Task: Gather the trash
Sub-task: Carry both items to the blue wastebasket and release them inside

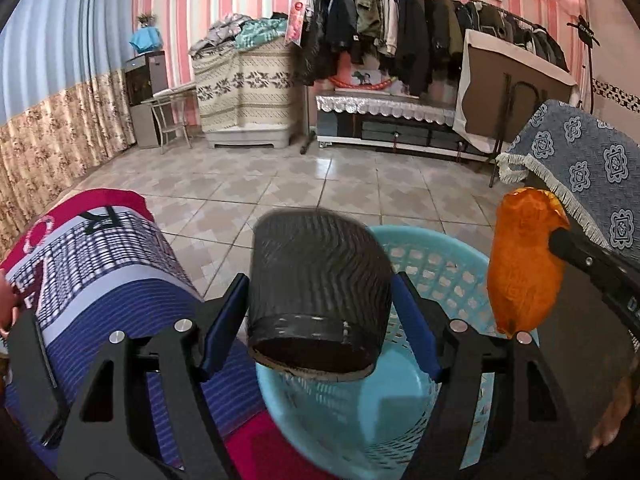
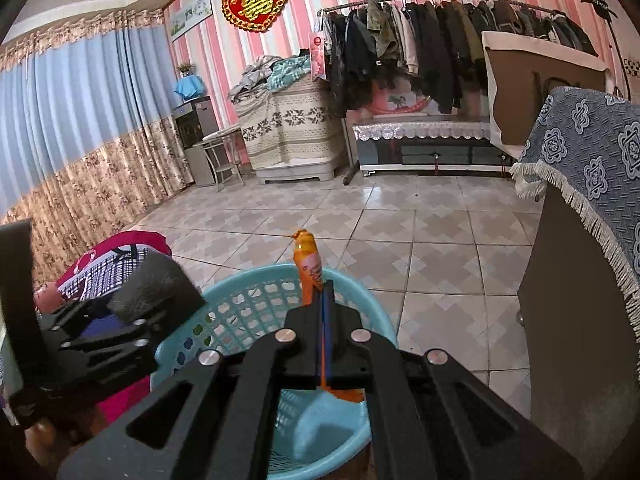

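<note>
Item: black ribbed cup (image 1: pixel 318 296), between our left gripper (image 1: pixel 320 300) fingers, jaws spread, gaps either side, above the blue basket (image 1: pixel 436 264) rim. Item: orange wrapper (image 2: pixel 308 266), pinched by our right gripper (image 2: pixel 326 300), at the basket's 12 o'clock edge. Tiled floor (image 2: pixel 400 232) open beyond; draped cabinet (image 2: pixel 580 320) close at 3 o'clock.

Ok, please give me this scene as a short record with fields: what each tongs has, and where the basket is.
left tongs: open, around a black cup; pads seem not to press it
right tongs: shut on an orange wrapper
basket: blue, below the cup and the wrapper
</note>
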Available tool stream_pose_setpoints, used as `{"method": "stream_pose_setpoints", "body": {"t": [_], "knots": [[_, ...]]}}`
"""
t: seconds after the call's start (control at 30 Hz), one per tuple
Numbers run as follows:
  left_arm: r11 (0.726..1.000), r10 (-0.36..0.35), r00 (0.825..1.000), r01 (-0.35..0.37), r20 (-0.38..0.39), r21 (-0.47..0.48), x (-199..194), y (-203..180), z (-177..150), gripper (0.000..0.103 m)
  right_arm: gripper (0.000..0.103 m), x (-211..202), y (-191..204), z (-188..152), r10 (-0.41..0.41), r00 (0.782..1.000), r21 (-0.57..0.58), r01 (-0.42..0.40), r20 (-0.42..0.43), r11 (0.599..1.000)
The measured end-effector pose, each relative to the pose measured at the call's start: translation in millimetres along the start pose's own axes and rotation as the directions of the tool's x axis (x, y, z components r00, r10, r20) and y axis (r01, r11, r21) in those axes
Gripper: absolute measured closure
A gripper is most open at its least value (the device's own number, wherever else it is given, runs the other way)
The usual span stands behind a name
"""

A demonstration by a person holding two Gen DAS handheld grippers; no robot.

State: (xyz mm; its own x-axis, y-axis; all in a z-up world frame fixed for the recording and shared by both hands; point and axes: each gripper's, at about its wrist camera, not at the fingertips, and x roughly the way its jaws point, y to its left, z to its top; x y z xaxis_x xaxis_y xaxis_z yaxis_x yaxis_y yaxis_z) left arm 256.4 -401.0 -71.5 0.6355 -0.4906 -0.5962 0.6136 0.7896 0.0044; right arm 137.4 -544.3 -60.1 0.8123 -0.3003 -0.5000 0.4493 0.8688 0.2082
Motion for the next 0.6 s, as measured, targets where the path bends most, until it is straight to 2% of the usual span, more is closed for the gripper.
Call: {"method": "stream_pose_setpoints", "body": {"t": [0.03,0.07,0.17,0.37,0.47,0.6], "knots": [[1.0,0.006,1.0,-0.006,-0.002,0.0,3,0,1,0.02,0.103,1,2,-1,0.0,1.0,-0.006,0.0,-0.003,1.0],[1.0,0.011,1.0,-0.011,0.0,-0.003,3,2,1,0.017,0.103,3,3,-1,0.001,1.0,-0.011,-0.002,-0.008,1.0],[1.0,0.02,1.0,-0.02,-0.003,-0.018,3,9,4,0.013,0.103,7,10,-3,0.004,1.0,-0.025,-0.005,-0.021,1.0],[0.992,0.11,0.993,-0.107,0.034,-0.074,-18,40,7,0.008,0.103,9,20,-4,0.006,1.0,-0.049,-0.007,-0.017,0.999],[0.981,0.181,0.982,-0.176,0.055,-0.087,-33,58,8,0.006,0.103,14,29,-4,0.002,1.0,-0.064,-0.003,-0.021,0.998],[0.967,0.231,0.97,-0.222,0.069,-0.124,-56,82,5,0.006,0.102,19,42,-6,-0.022,0.999,-0.091,0.02,-0.023,0.996]]}}
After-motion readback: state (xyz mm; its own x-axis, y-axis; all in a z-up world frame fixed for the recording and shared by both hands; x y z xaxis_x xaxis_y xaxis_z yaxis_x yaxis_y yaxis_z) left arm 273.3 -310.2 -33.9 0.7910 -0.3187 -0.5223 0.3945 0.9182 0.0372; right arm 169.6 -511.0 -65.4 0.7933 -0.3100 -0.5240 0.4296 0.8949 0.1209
